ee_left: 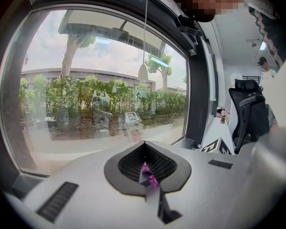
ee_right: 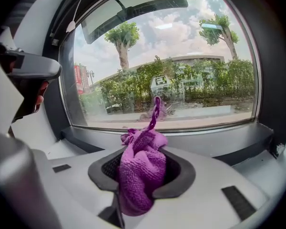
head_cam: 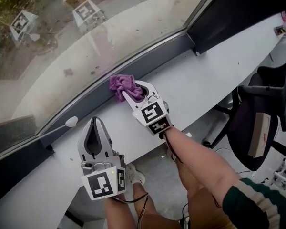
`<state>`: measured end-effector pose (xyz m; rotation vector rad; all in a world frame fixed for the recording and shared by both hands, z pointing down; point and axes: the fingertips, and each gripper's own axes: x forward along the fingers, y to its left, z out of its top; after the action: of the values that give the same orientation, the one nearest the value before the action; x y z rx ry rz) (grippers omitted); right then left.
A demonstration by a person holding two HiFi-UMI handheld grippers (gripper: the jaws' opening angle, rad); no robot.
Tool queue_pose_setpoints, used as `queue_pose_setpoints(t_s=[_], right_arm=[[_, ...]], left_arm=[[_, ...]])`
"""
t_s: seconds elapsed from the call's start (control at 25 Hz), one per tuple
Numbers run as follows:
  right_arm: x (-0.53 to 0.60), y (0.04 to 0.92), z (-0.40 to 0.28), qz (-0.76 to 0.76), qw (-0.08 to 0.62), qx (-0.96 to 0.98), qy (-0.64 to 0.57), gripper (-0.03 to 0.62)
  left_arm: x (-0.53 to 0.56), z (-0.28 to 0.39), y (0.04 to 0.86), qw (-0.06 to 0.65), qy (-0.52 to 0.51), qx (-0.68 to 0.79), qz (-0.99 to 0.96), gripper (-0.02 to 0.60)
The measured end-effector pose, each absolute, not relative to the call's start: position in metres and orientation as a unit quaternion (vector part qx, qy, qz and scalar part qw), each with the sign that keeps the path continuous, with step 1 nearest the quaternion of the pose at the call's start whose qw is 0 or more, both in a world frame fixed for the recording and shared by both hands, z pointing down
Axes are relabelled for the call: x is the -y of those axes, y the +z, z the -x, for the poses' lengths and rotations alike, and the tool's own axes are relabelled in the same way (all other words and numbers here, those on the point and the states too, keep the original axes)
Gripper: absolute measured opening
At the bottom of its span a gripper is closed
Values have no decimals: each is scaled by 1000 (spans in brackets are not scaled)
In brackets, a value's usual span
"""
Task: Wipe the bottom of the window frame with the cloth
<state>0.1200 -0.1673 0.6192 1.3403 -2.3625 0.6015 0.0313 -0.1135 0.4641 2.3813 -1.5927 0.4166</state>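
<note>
- Right gripper: jaws clamped on the purple cloth. The right gripper view shows the cloth bunched between the jaws, with a thin twisted tail sticking up past the tips.
- Cloth position: bulges out ahead of the right gripper's tips, pressed to the bottom of the window frame where that dark grey rail meets the white worktop. Appears to touch both. Contact sits roughly midway along the visible rail.
- Left gripper: jaws closed together, tips meeting in the left gripper view. A small purple fleck shows at the seam. Cannot tell what it is, and too small to count as a hold. Hangs over the worktop near the rail, to the left of the cloth and apart from it. Takes no part in the wipe.
- Surroundings: window glass above the rail, spotted in places. A small white rounded piece sits at the rail further left. The frame corner lies to the right. A dark office chair stands off the worktop's right end.
- Progress (judgement): cloth gripped and brought onto the rail, so the wiping step is set up or under way. No visible difference between cleaned and uncleaned rail on either side of the cloth, so the covered share cannot be read off.
- Remaining (judgement): rail leftward toward the white piece and rightward toward the corner both left to pass over, keeping the cloth pushed into the rail-worktop junction.
</note>
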Motion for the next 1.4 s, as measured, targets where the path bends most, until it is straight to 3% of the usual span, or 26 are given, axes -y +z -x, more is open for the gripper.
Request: queue_pose_setpoints(t_s=[0.68,0.96,1.4], right_arm=[[168,613,-143,-469,168,840,215,144],[180,621,-194,-487,164,830,217,146],[192,621,-216,-495,164,828,206,147]], left_arm=[[125,-73,484,132,156,527,-825,6],[138,-116,496,136,157,512,-834,6],[147,-140,504,136,157,502,-839,6]])
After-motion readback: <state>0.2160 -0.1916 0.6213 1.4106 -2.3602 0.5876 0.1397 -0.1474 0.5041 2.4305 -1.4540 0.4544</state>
